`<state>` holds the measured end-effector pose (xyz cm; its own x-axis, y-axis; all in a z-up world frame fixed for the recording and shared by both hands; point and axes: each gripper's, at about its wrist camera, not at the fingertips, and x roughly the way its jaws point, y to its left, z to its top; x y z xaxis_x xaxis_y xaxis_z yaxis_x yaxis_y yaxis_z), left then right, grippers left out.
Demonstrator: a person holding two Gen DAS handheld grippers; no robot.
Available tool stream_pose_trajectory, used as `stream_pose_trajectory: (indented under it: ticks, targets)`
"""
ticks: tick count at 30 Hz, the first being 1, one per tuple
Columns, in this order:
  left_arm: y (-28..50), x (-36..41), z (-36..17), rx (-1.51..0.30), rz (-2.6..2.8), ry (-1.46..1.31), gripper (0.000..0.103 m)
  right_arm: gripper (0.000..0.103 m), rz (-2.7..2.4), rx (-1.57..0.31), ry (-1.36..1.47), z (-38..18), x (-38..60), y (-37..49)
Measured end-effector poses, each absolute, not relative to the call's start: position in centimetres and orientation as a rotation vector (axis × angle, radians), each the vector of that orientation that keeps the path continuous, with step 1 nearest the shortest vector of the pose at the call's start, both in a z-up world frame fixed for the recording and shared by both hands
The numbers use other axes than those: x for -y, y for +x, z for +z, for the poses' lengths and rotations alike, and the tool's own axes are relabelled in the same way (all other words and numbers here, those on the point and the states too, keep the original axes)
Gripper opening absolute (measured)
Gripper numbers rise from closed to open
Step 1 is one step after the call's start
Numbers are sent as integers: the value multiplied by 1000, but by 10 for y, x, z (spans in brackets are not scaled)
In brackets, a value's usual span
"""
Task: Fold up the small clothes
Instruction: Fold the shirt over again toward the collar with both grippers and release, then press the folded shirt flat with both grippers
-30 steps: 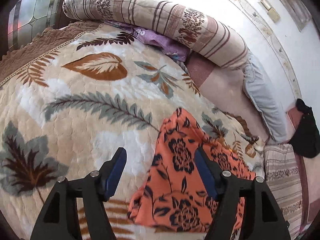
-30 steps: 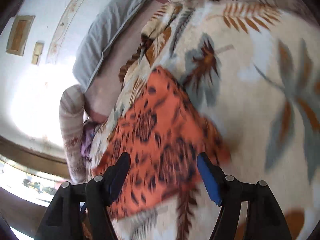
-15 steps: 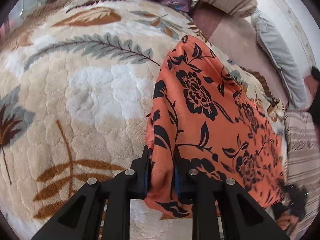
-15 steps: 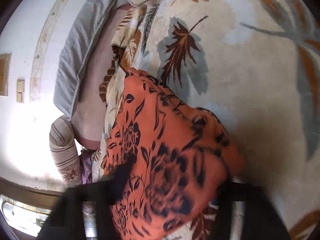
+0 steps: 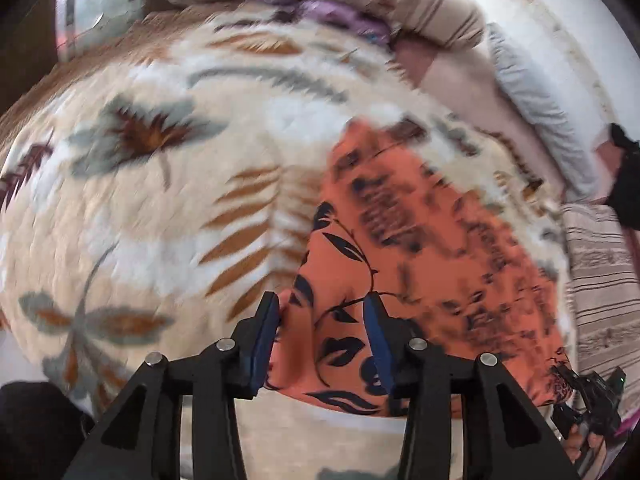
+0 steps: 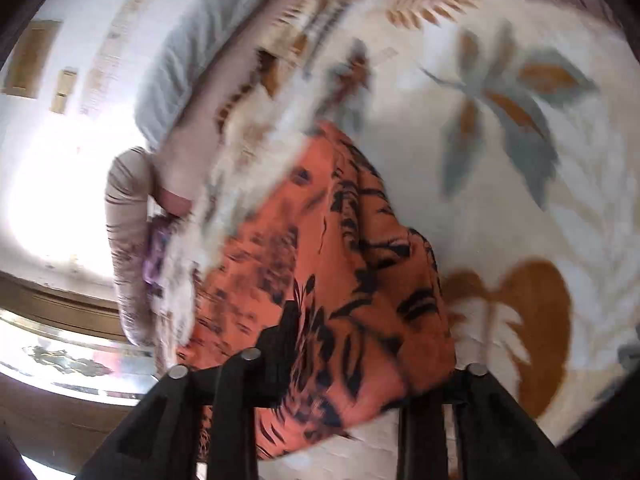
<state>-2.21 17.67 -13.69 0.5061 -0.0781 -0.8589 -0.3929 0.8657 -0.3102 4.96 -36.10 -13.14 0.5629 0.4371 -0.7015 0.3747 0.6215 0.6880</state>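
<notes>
An orange garment with black flowers (image 5: pixel 420 248) lies on the leaf-patterned bed blanket (image 5: pixel 160 200). My left gripper (image 5: pixel 322 320) stands open at its near edge, and cloth lies between the blue pads (image 5: pixel 264 336) without being pinched. In the right wrist view the same garment (image 6: pixel 320 264) is bunched up over my right gripper (image 6: pixel 352 360). The cloth hides its fingertips, so its state is unclear. The right gripper also shows in the left wrist view (image 5: pixel 588 392) at the garment's far right corner.
A striped rolled bolster (image 5: pixel 340 4) and a purple cloth (image 5: pixel 340 20) lie at the bed's far end. A grey pillow (image 5: pixel 536 104) and a striped cushion (image 5: pixel 600 264) sit to the right. A black item (image 5: pixel 628 176) lies at the far right edge.
My left gripper was shut on the garment's edge half a second ago and has now opened. Both views have swung, and the garment is drawn nearer and bunched over the right gripper.
</notes>
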Motion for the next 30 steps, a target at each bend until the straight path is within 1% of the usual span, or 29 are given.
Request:
stream_pose_trajectory:
  ticks: [1, 2, 3, 4, 5, 6, 8, 9, 10, 11, 13, 15, 16, 17, 18, 19, 20, 21, 22, 24, 26, 27, 28, 29, 30]
  targets:
    - [-27, -187, -147, -1034, 180, -561, 48, 45, 54, -1018, 993, -150, 371, 37]
    - [-32, -194, -144, -995, 161, -579, 48, 45, 83, -961, 1038, -152, 380, 26]
    - [-34, -196, -137, -985, 194, -545, 48, 48, 31, -955, 1012, -145, 389, 18]
    - [-34, -196, -127, -969, 230, -497, 50, 58, -24, -938, 969, -136, 394, 15]
    - [-34, -196, -117, -941, 234, -473, 50, 61, -79, -897, 926, -123, 399, 9]
    - [-33, -196, -108, -916, 216, -468, 50, 61, -101, -843, 904, -108, 403, 4]
    - [-31, -190, -92, -879, 173, -464, 55, 62, -72, -772, 878, -81, 403, 4]
    - [-29, -183, -86, -865, 145, -456, 62, 69, -24, -746, 867, -68, 395, 7]
    - [-26, -174, -82, -855, 108, -441, 68, 80, 43, -744, 857, -59, 384, 13]
    - [-23, -163, -82, -849, 67, -421, 70, 83, 118, -761, 846, -55, 370, 21]
    - [-13, -140, -90, -864, 1, -376, 72, 82, 348, -847, 865, -65, 337, 47]
    - [3, -122, -114, -927, -14, -331, 72, 82, 402, -957, 862, -101, 321, 69]
    - [10, -119, -133, -998, 28, -290, 71, 76, 325, -1016, 849, -122, 323, 74]
    - [11, -116, -141, -1007, 40, -257, 70, 68, 252, -1054, 933, -147, 336, 78]
    - [5, -114, -135, -958, 43, -217, 71, 65, 238, -1007, 1079, -154, 352, 73]
    - [3, -112, -130, -950, 47, -195, 71, 66, 227, -989, 1115, -149, 360, 73]
    - [2, -113, -127, -957, 53, -197, 71, 68, 177, -974, 1040, -134, 363, 70]
    - [2, -115, -124, -958, 54, -217, 71, 72, 141, -932, 944, -115, 362, 71]
    - [3, -118, -124, -957, 48, -240, 72, 80, 171, -895, 908, -102, 360, 74]
    - [10, -120, -132, -972, 47, -249, 73, 87, 337, -895, 940, -93, 351, 98]
    - [11, -115, -137, -958, 61, -197, 73, 87, 337, -945, 920, -104, 349, 128]
    - [11, -110, -137, -957, 61, -171, 75, 87, 275, -997, 885, -119, 352, 150]
    - [11, -108, -137, -959, 59, -152, 75, 87, 234, -1043, 916, -135, 359, 165]
    - [11, -108, -136, -962, 58, -145, 75, 87, 214, -1036, 1016, -141, 368, 172]
    - [11, -110, -136, -963, 54, -156, 75, 87, 210, -1007, 1048, -129, 371, 176]
